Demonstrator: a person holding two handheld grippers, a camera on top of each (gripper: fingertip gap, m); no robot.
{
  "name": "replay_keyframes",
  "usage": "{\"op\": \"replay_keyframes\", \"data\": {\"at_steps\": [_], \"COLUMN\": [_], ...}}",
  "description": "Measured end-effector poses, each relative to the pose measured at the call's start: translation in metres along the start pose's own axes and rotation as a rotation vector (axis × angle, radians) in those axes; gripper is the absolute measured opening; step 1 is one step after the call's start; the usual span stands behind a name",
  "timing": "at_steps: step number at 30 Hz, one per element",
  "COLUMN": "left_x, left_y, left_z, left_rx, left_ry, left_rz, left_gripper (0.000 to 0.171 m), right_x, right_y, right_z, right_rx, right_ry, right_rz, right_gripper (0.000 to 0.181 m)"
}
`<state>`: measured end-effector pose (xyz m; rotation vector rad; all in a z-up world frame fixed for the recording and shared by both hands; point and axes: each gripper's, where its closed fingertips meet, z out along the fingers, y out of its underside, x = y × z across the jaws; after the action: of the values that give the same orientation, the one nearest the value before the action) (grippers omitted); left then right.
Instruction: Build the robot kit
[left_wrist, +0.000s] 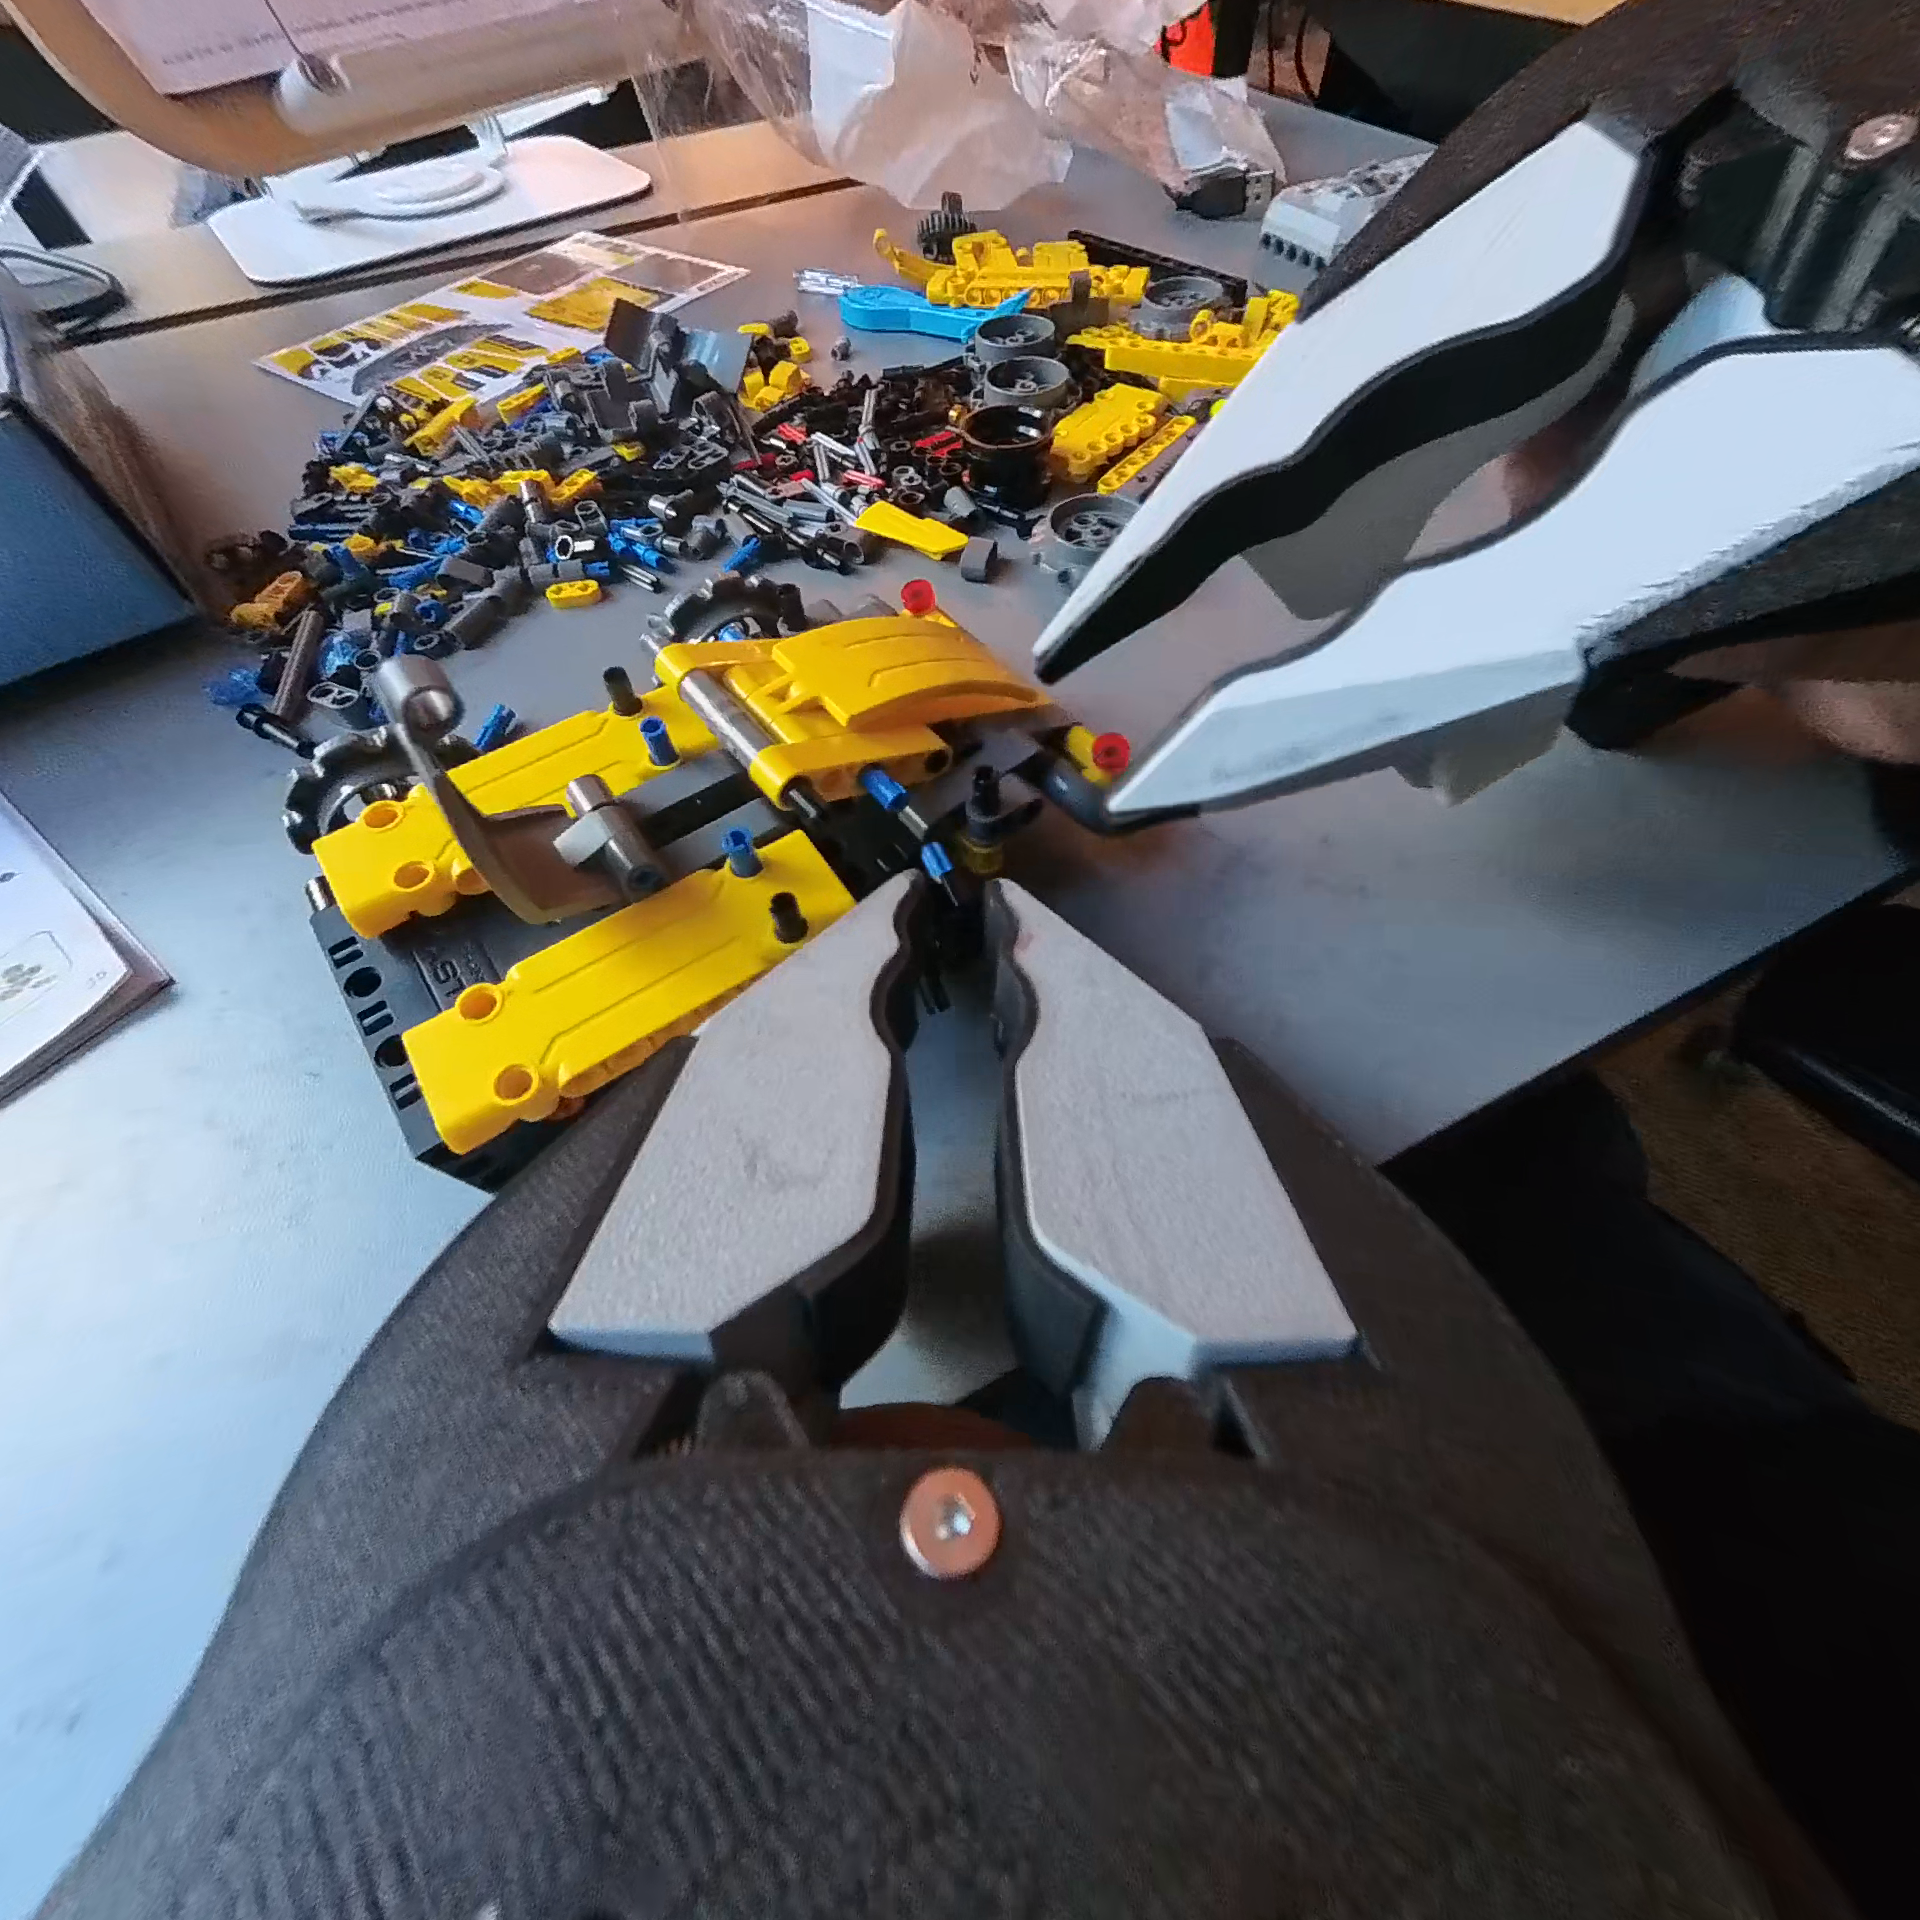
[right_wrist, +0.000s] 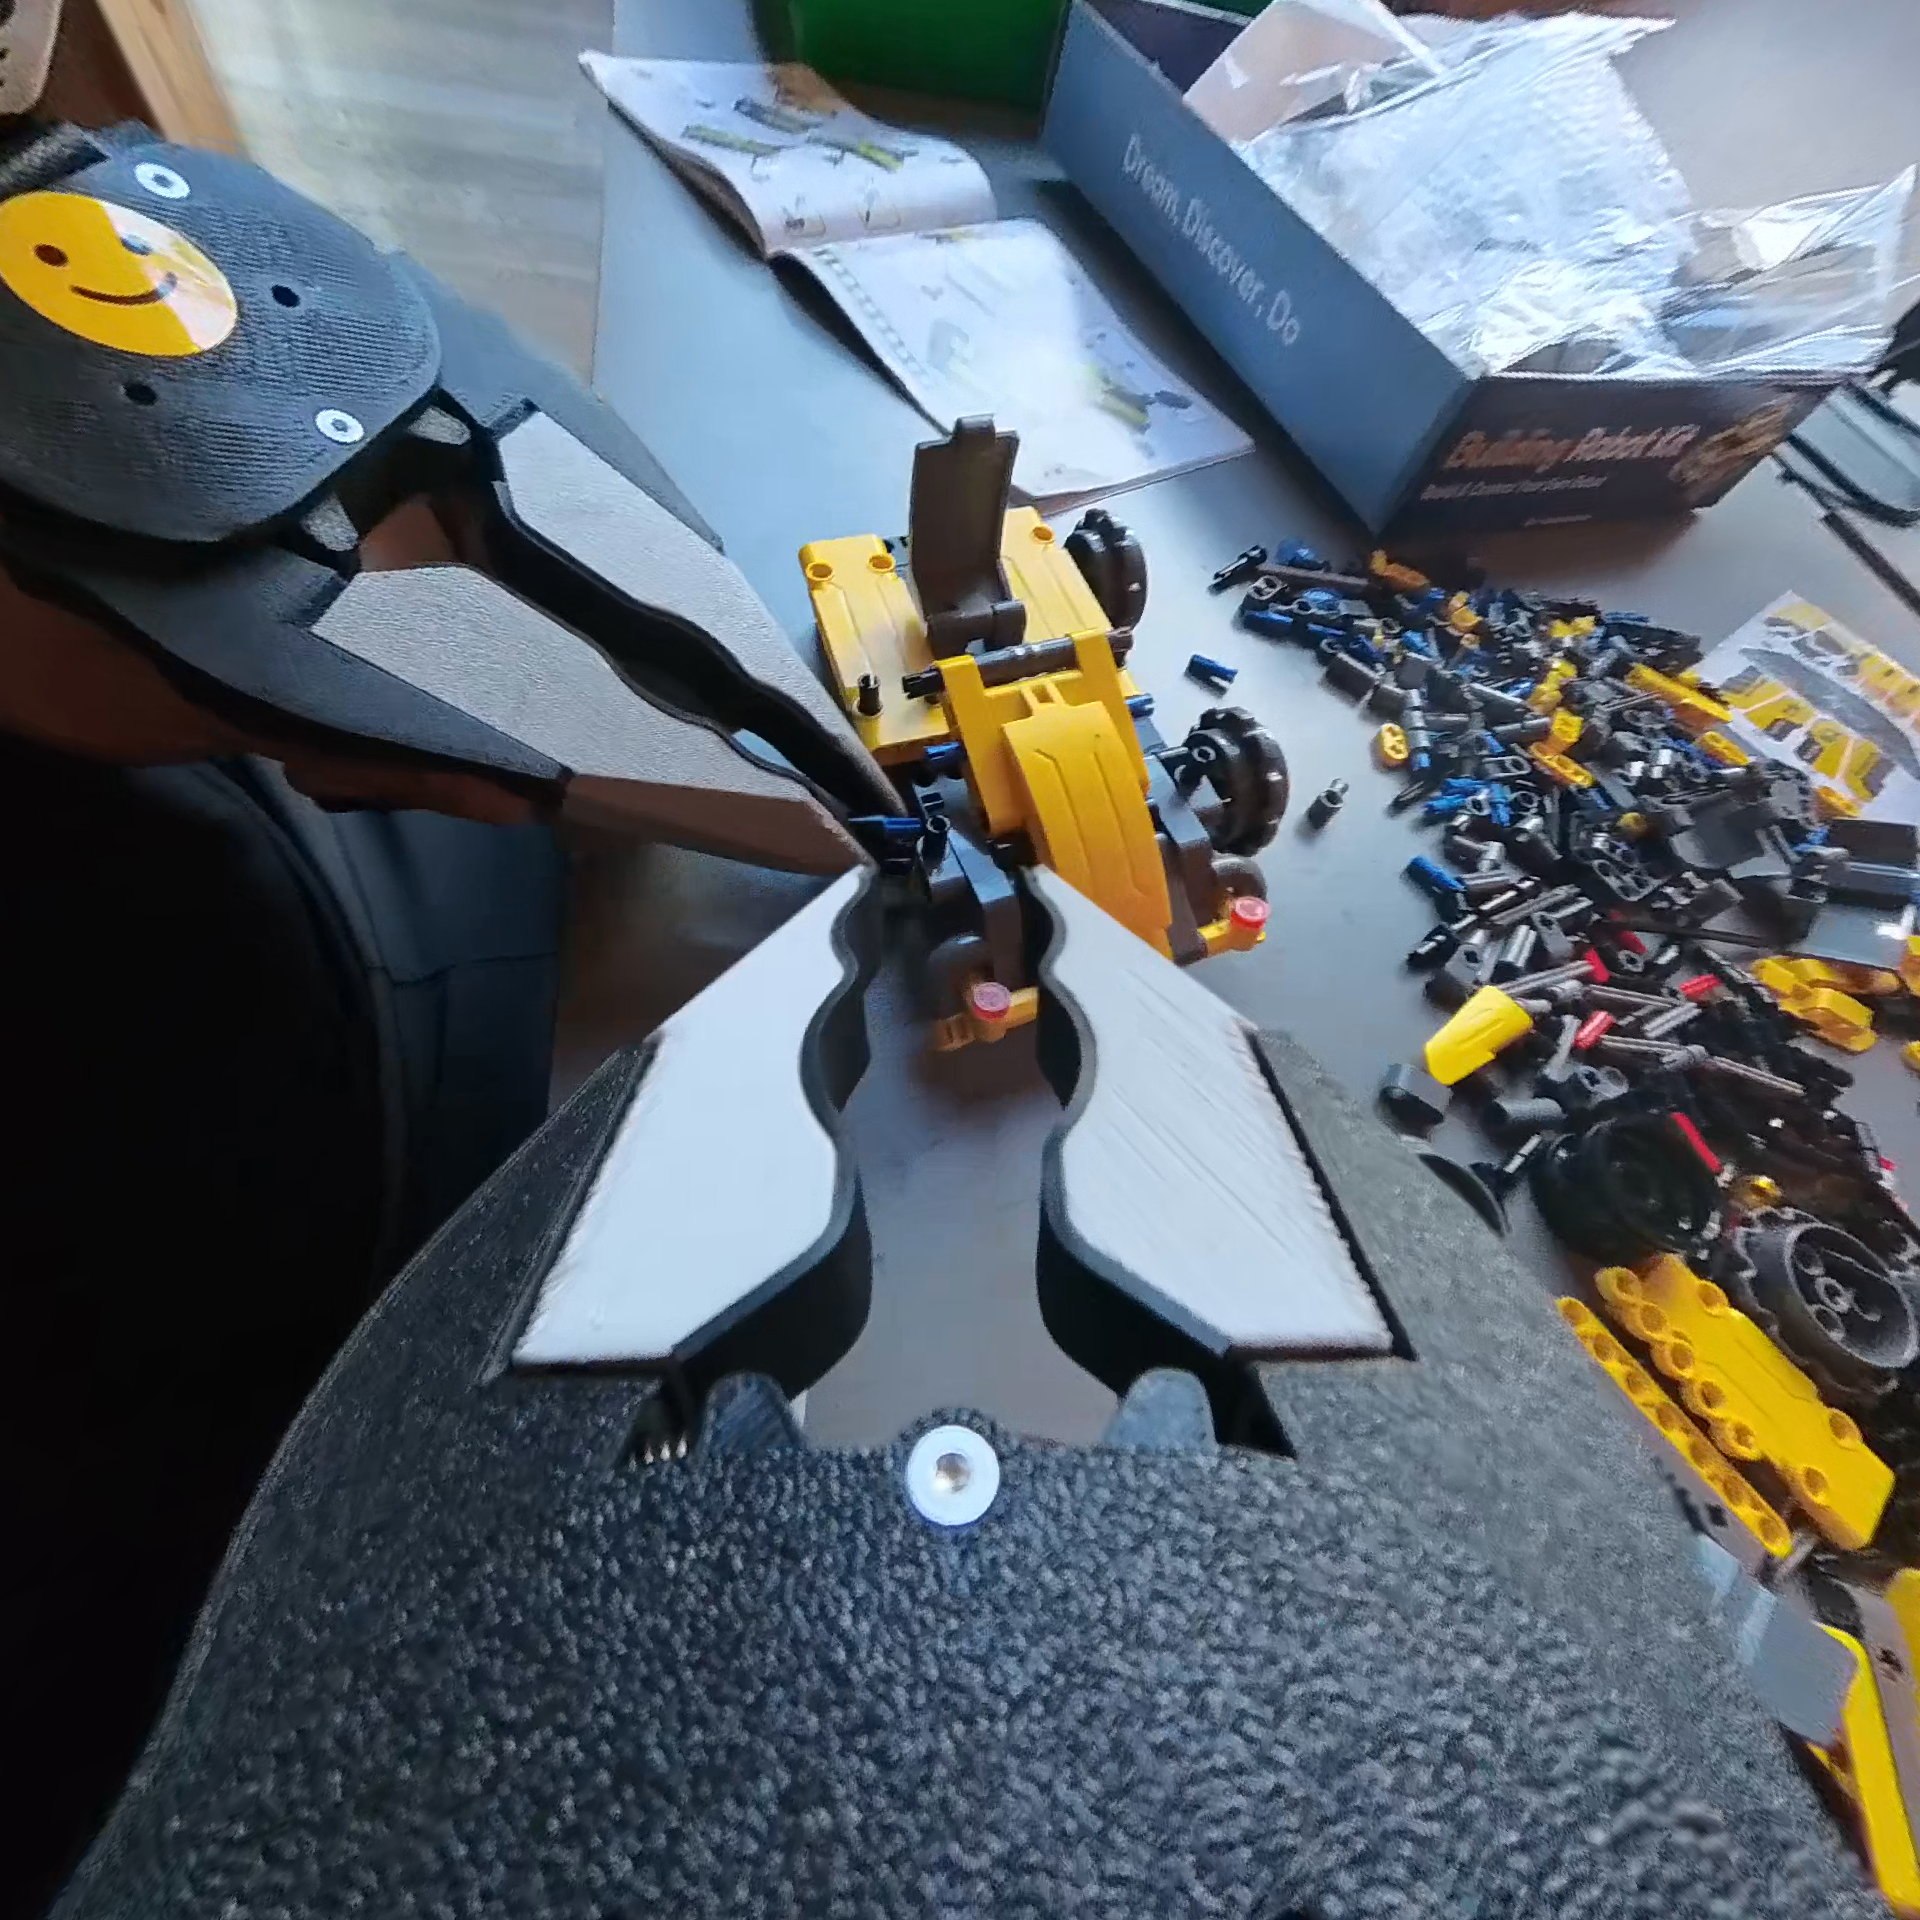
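Note:
A yellow and black brick-built vehicle (left_wrist: 852, 675) lies on the grey table (left_wrist: 1351, 987). It has a dark seat, knobbly wheels and red studs at the nose. My left gripper (left_wrist: 956, 885) is shut on black and blue pin parts on the vehicle's side, just behind the nose. In the right wrist view this gripper (right_wrist: 883, 842) comes in from the upper left. My right gripper (right_wrist: 954, 883) is open, and its jaws stand apart around the vehicle's (right_wrist: 1081, 790) dark grey nose. In the left wrist view it (left_wrist: 1081, 736) straddles the nose by a red stud.
A wide pile of loose small parts (left_wrist: 582, 488) lies behind the vehicle, with grey wheels (left_wrist: 1018, 343) and yellow beams (right_wrist: 1745, 1392). An open booklet (right_wrist: 987, 301), a grey box (right_wrist: 1299, 291) holding plastic bags (right_wrist: 1558, 187) and a sticker sheet (left_wrist: 499, 312) lie around. The table edge (left_wrist: 1558, 1039) is near. My left and right fingertips are right by each other.

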<state>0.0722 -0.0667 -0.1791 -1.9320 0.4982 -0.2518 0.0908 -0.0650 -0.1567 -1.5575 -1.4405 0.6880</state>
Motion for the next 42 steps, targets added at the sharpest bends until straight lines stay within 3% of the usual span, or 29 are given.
{"op": "replay_keyframes", "data": {"at_steps": [8,16,21,26,32,42], "left_x": [0.0,0.0,0.002,-0.008,-0.016,-0.018], "left_y": [-0.002,-0.004,-0.007,-0.02,-0.013,-0.014], "left_z": [0.002,0.004,-0.003,-0.027,-0.025,-0.019], "left_rx": [0.018,0.04,0.07,0.131,0.102,0.108], "left_ry": [0.008,0.022,0.04,-0.007,-0.01,0.013], "left_rz": [-0.023,-0.068,-0.058,0.006,0.002,-0.021], "left_gripper": [0.006,0.006,0.006,0.006,0.006,0.006], "right_x": [0.005,0.014,0.029,0.031,0.025,0.044], "right_y": [0.001,-0.004,-0.019,-0.009,-0.013,0.0], "right_z": [0.006,0.003,0.004,0.024,0.033,-0.014], "right_rx": [-0.031,-0.024,-0.018,-0.197,-0.247,-0.012], "right_ry": [-0.014,-0.036,-0.069,-0.225,-0.356,-0.24], "right_rz": [0.014,-0.016,0.017,-0.018,-0.021,0.203], "right_gripper": [0.031,0.052,0.05,0.048,0.026,0.025]}}
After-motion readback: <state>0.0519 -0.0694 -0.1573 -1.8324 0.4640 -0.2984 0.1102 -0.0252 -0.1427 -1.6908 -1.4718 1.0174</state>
